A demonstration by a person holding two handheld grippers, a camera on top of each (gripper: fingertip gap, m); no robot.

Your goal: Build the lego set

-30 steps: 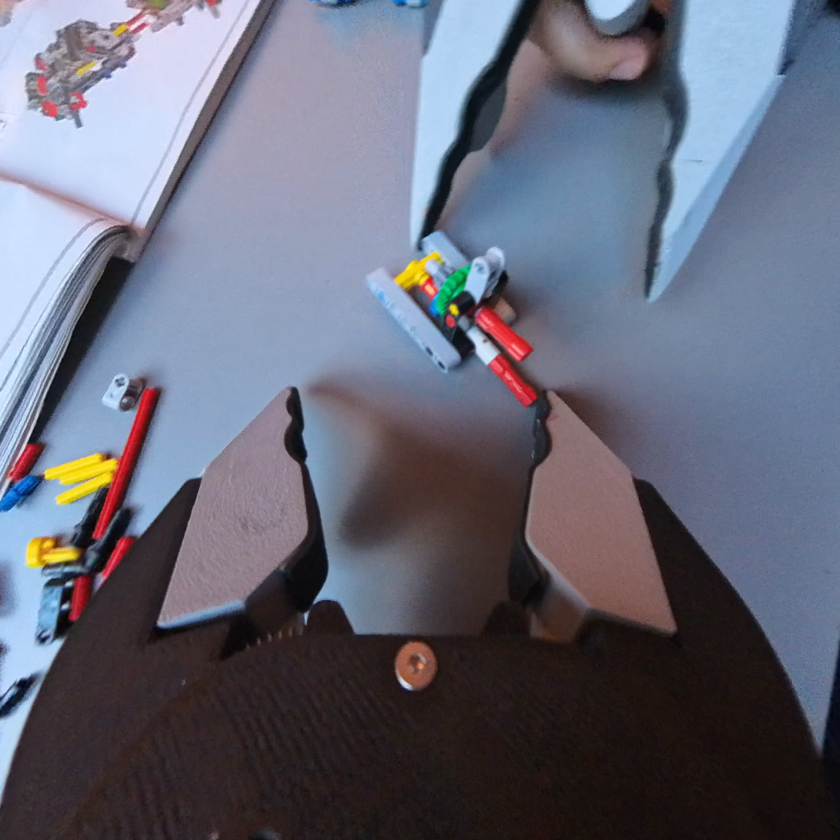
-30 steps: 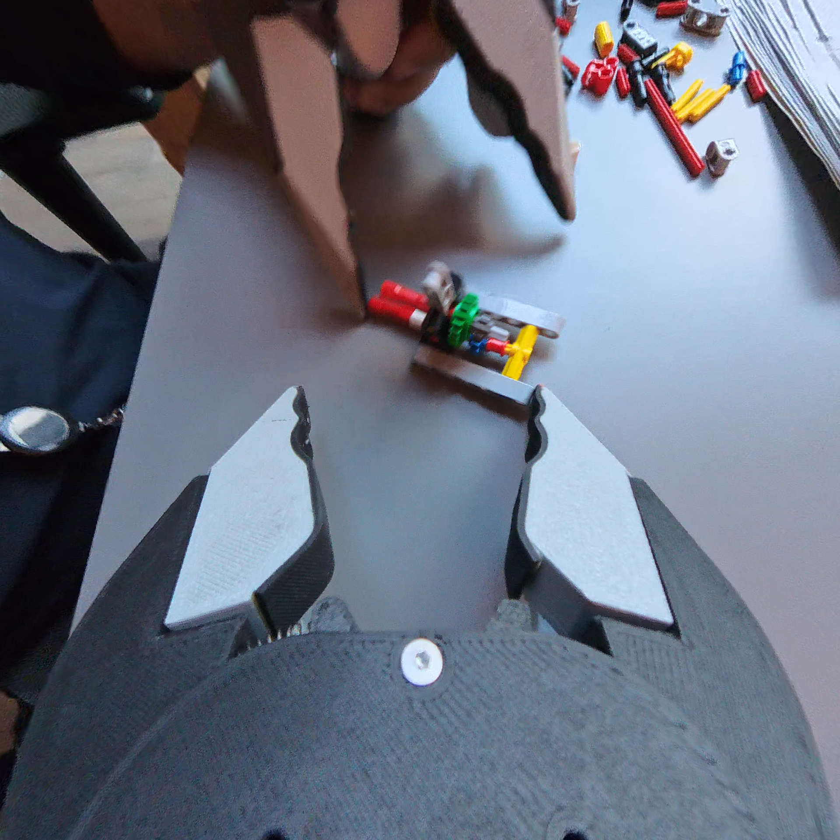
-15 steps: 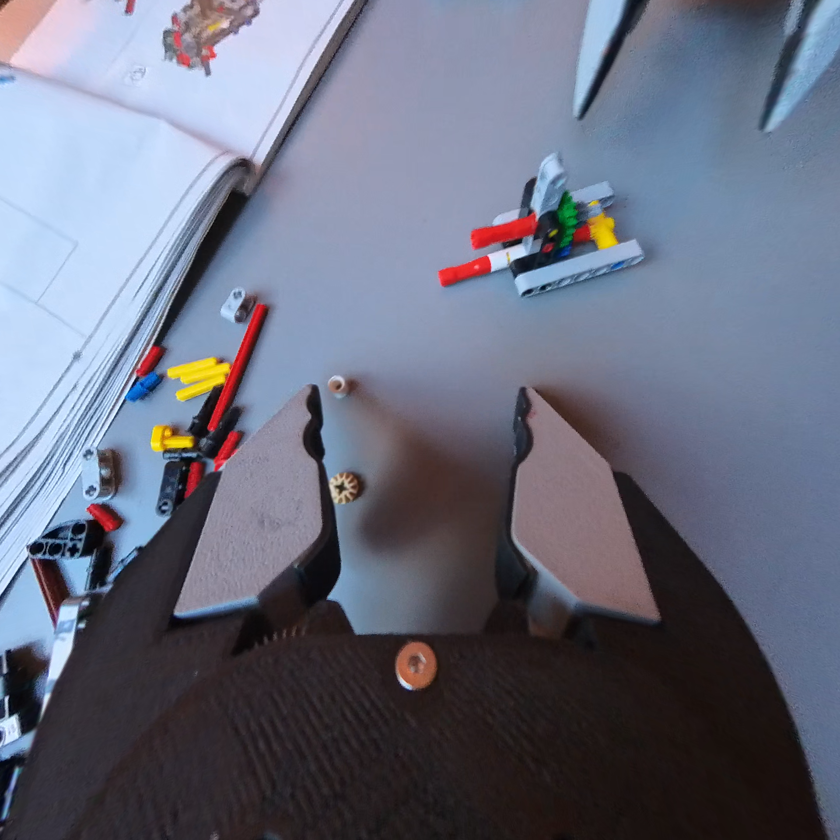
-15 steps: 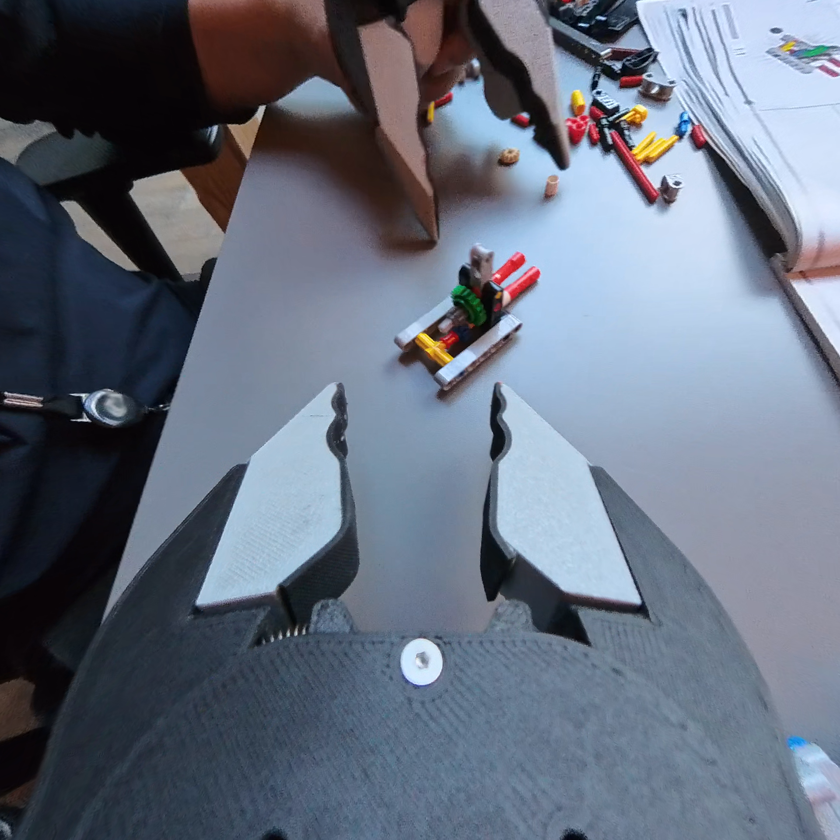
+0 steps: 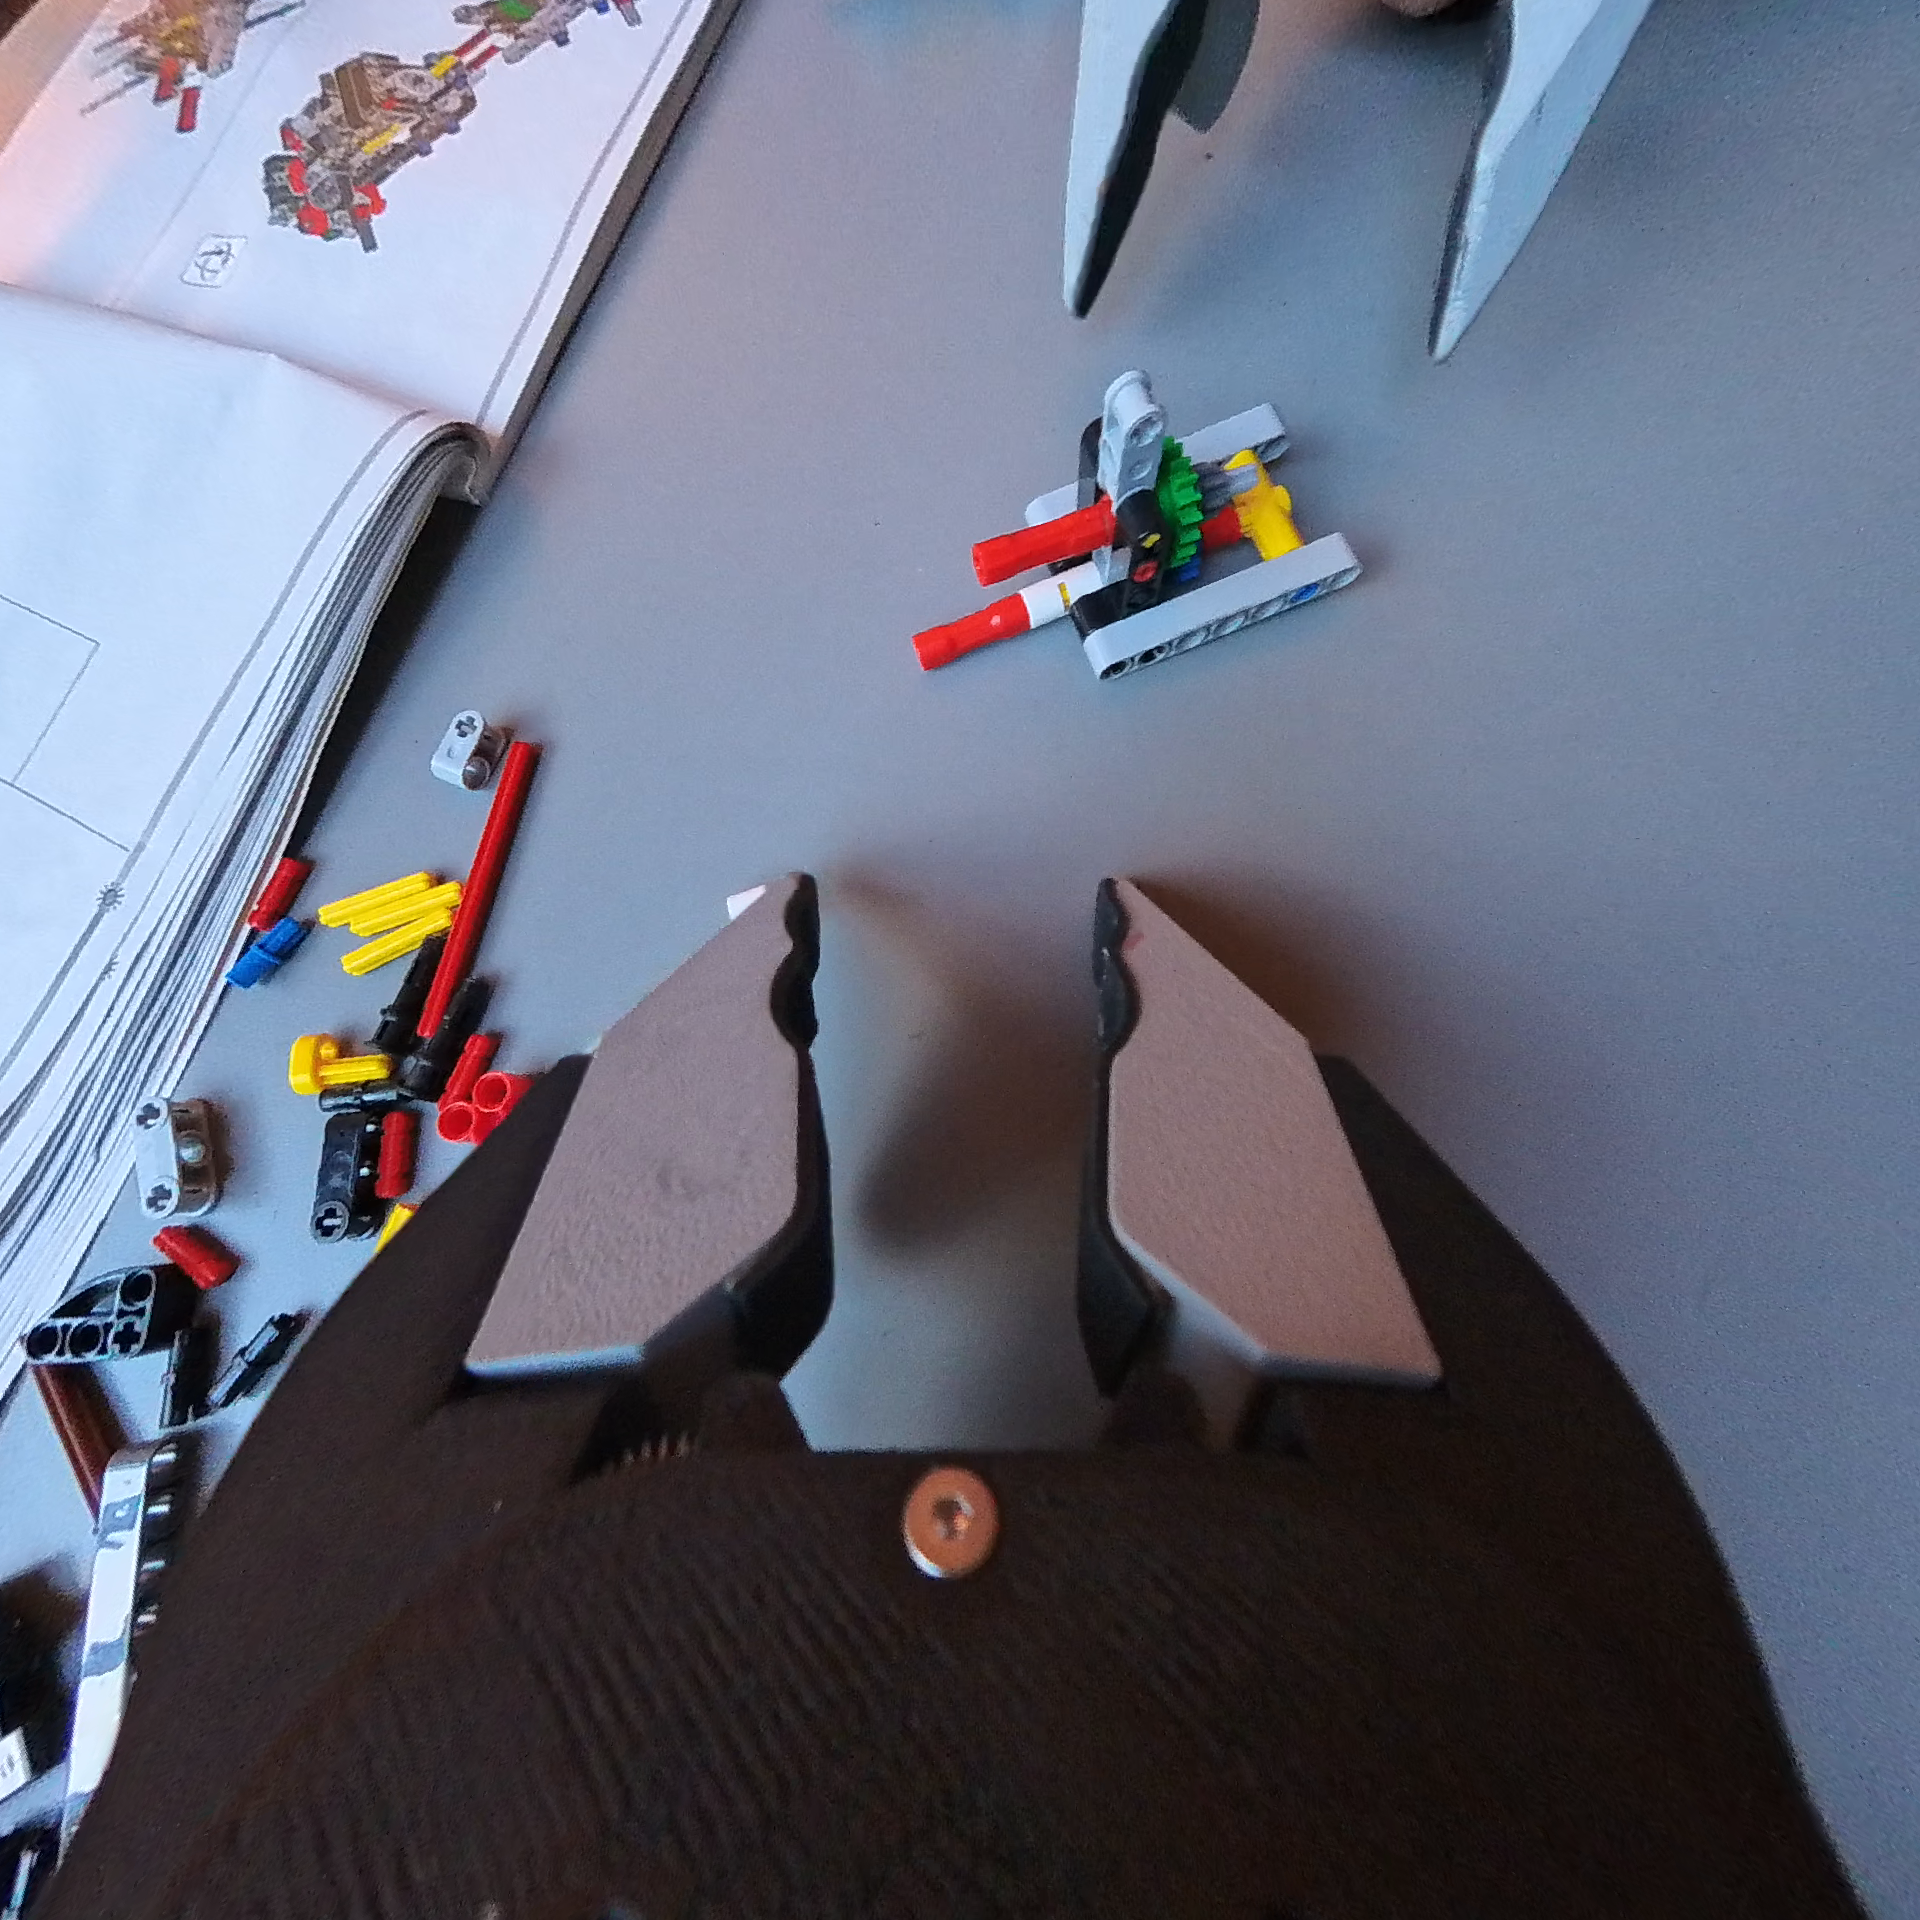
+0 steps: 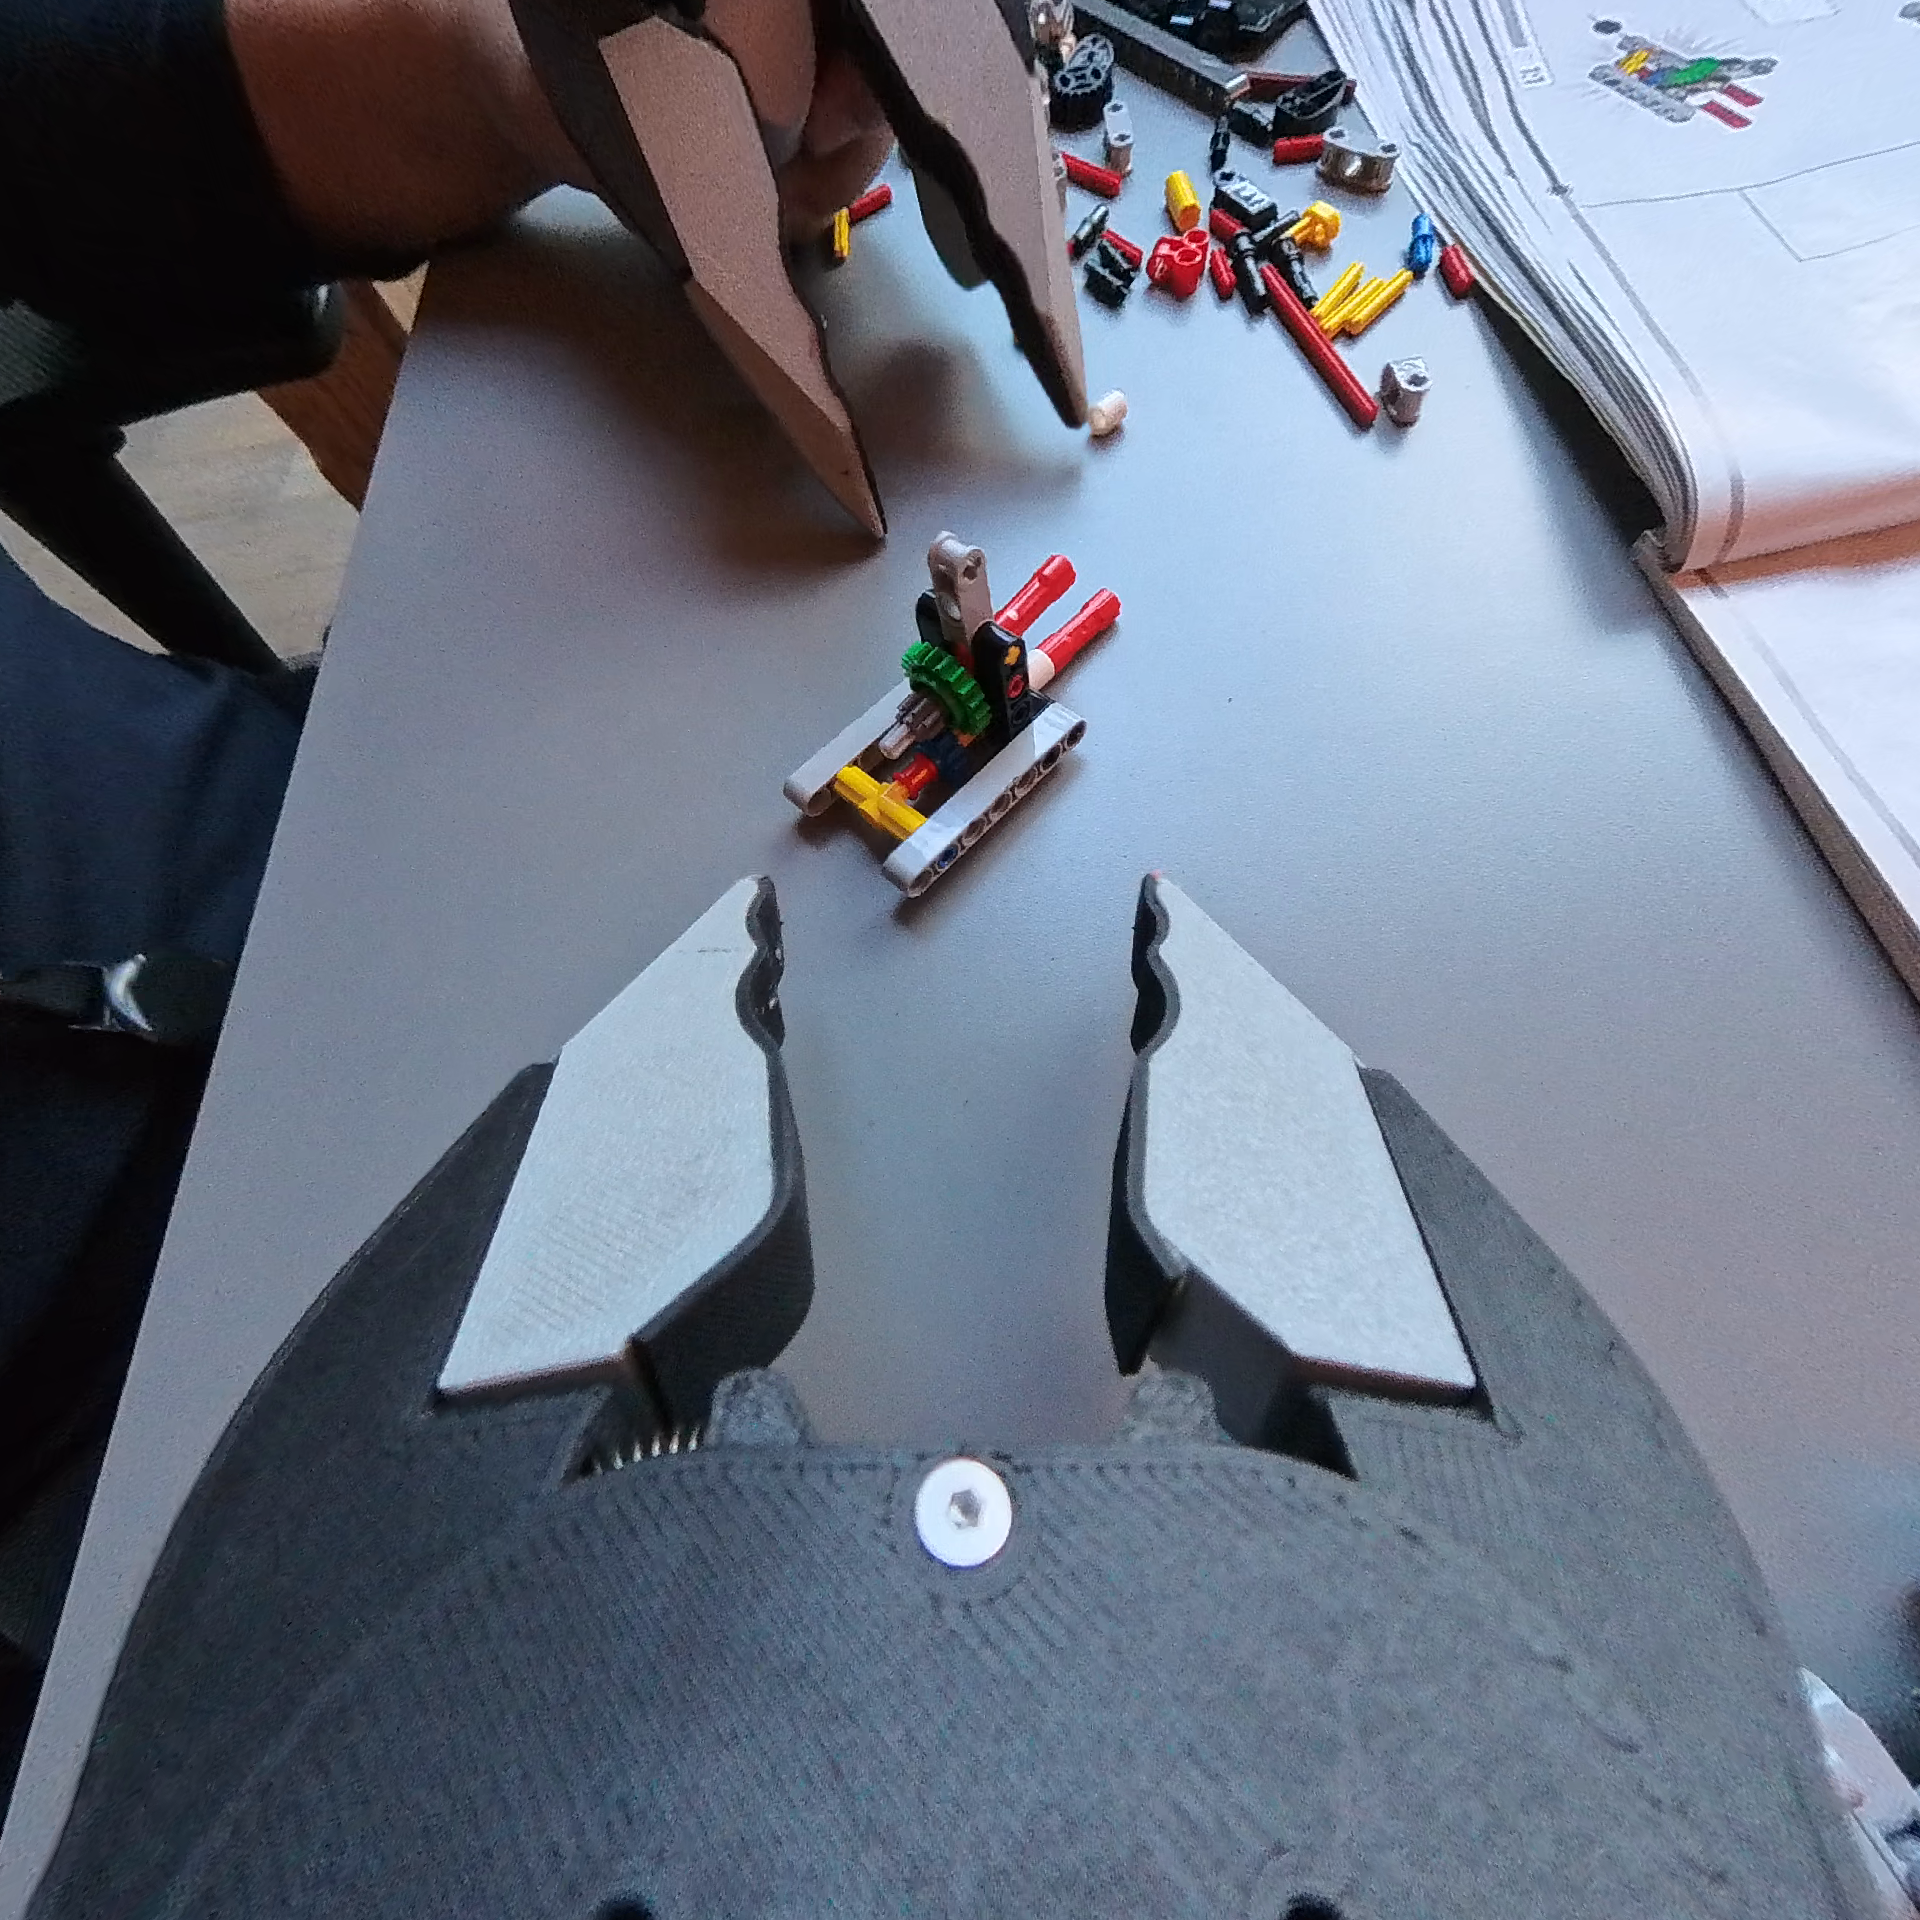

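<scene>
Grey beams frame a small brick assembly (image 5: 1143, 530) that lies on the desk (image 5: 1558, 935), with a green gear, a yellow connector and two red axles sticking out of one end. It sits between the two grippers, touched by neither. The right gripper (image 6: 956, 904) hangs just near of it with its fingers spread and nothing between them. The left gripper (image 5: 956, 899) is on the far side in the right wrist view, also spread and bare; the tip of one finger stands just beside a small tan bush (image 6: 1108, 411) on the desk, and whether they touch cannot be told. To the left in the left wrist view lies a scatter of loose pieces: a long red axle (image 5: 480, 883), yellow pins (image 5: 390, 920), a light grey connector (image 5: 468, 746), a blue pin (image 5: 265, 954), black pins and red connectors. Beyond them an open instruction booklet (image 5: 260, 364) lies on the desk edge. In the right wrist view a hand (image 6: 416, 114) in a dark sleeve holds the left gripper, and dark blue clothing fills the left edge.
</scene>
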